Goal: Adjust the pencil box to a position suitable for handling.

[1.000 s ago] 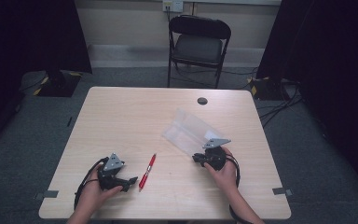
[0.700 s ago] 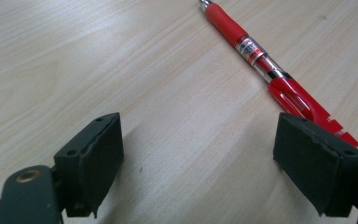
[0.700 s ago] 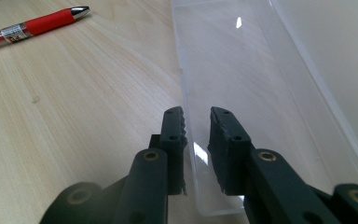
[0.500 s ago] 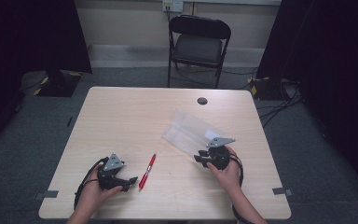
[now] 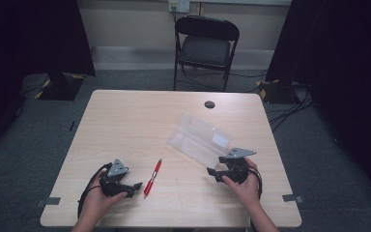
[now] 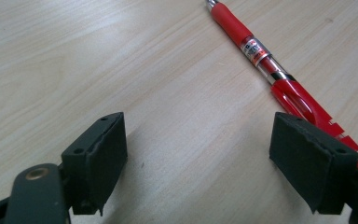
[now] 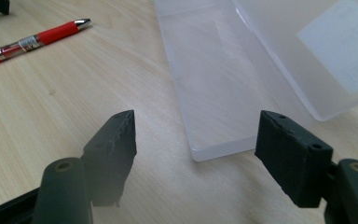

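The left gripper [image 5: 131,186] rested low on the table [image 5: 140,121] near its front edge, held in the person's left hand [image 5: 96,205], with its jaws spread wide and nothing between them. In the left gripper view, bare wood lay between the two black pads, and the red pen [image 6: 270,65] lay just beside the right-hand pad, its clip end passing behind that pad and its metal tip pointing away from the claw. From above, the pen [image 5: 152,177] sat just to the right of this claw, not gripped.

The right gripper [image 5: 213,173], held in the right hand [image 5: 244,191], also stood wide open and empty. Just ahead of its jaws lay the clear plastic case [image 7: 223,79], opened flat on the wood, its near corner reaching close to the gap between the pads without touching them. Its lid [image 7: 317,51] rose to the right of the tray. The pen [image 7: 28,42] lay well off to that claw's left.
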Tool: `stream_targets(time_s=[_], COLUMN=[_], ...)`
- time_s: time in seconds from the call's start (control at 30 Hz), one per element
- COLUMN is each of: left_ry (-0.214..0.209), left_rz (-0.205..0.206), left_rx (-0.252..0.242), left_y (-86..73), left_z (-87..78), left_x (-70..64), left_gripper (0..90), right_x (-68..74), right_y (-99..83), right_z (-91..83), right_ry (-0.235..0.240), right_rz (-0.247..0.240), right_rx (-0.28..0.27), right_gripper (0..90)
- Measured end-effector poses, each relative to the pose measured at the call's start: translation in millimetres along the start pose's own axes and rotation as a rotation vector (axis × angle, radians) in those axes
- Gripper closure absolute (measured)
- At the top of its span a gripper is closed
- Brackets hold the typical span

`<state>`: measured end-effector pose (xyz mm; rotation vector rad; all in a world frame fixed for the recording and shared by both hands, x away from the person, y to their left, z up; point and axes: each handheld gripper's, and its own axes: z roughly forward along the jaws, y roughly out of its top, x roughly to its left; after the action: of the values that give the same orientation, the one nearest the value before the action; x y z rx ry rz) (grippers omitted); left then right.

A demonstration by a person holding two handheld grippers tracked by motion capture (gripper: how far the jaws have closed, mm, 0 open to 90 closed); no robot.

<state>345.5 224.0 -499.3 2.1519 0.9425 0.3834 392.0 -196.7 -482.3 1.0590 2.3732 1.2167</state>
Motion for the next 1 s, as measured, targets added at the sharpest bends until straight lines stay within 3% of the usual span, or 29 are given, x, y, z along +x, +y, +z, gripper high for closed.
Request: stream_targets(time_s=[0.27, 0.67, 0.8, 1.0], left_ry=[-0.019, -0.060, -0.075, -0.117], left_rz=[-0.033, -0.032, -0.060, -0.057], left_rx=[-0.007, -0.025, -0.055, -0.069], left_y=[1.7, 9.6, 14.7, 22.5], left_z=[-4.3, -8.6, -12.1, -11.6], left_x=[-0.2, -8.1, -12.7, -23.9], left_gripper=[20.6, 24.3, 24.1, 25.3], right_x=[-6.5, -9.0, -9.1, -7.8], right_y=[-4.1, -5.7, -7.0, -7.0], right_z=[-7.5, -11.1, -10.8, -9.7], right_ry=[-0.023, -0.036, -0.034, -0.036], right_rz=[0.009, 0.021, 0.023, 0.018], right_rx=[0.004, 0.007, 0.009, 0.014], right_gripper=[25.5, 22.7, 22.6, 22.4])
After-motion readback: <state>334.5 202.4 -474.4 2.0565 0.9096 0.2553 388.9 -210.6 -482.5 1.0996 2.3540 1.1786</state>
